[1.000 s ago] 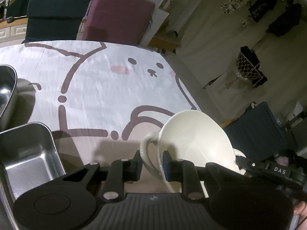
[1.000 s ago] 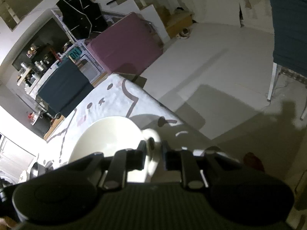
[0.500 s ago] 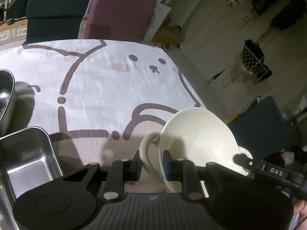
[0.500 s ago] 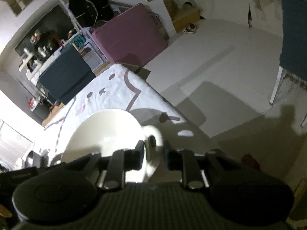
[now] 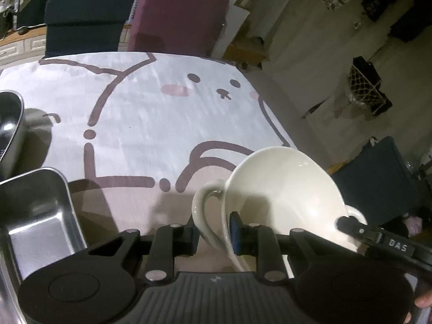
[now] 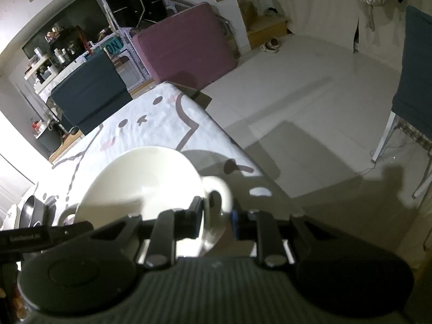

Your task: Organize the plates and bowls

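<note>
A cream bowl (image 5: 283,194) with two loop handles is tilted over the near right corner of the table. My left gripper (image 5: 213,232) is shut on its left handle (image 5: 205,208). In the right wrist view the same bowl (image 6: 140,186) shows its lit inside. My right gripper (image 6: 216,218) is shut on the right handle (image 6: 220,191). The right gripper's tip (image 5: 348,222) also appears at the bowl's far rim in the left wrist view. The bowl's base is hidden, so I cannot tell whether it touches the cloth.
A white tablecloth with a bear drawing (image 5: 167,124) covers the table. Two steel trays (image 5: 35,216) (image 5: 10,124) sit at the left. A maroon chair (image 5: 178,19) and a dark chair (image 5: 86,13) stand behind the far edge. The table's right edge (image 6: 224,135) drops to the pale floor.
The right wrist view has rolled a little, with the bowl's handle still between the pads. The left gripper keeps its hold and has barely shifted.
</note>
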Demonstrator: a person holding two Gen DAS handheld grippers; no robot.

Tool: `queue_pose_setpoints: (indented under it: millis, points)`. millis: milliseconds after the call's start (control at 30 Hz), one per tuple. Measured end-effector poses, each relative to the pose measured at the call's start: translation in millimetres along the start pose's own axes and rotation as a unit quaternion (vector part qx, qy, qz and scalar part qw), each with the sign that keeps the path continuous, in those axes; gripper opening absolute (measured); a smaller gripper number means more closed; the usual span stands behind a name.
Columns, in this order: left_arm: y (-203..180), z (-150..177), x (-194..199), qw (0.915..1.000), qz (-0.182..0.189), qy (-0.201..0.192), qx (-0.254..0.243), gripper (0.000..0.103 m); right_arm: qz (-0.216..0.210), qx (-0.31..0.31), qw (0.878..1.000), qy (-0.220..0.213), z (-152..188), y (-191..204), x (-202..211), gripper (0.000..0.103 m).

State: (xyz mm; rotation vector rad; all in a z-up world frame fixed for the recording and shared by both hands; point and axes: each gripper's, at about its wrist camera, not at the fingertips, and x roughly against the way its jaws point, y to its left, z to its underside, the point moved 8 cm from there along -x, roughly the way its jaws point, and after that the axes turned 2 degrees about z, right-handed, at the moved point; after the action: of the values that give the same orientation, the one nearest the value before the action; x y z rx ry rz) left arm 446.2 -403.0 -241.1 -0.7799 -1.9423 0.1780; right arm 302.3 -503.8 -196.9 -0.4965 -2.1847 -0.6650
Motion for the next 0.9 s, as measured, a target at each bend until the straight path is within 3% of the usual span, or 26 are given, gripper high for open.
queue_pose_setpoints:
  millis: [133, 433, 900]
  points:
    - [0, 1, 4, 1.0, 0.001, -0.002, -0.005, 0.025, 0.012, 0.034, 0.999, -0.008, 0, 10, 5, 0.024]
    - [-7, -7, 30, 0.9992, 0.013, -0.031, -0.02, 0.025, 0.005, 0.045, 0.999, -0.021, -5, 16, 17, 0.024]
    - [-7, -17, 115, 0.9964, 0.009, -0.082, -0.021, 0.025, -0.034, 0.06, 0.995, -0.068, -13, 48, 64, 0.024]
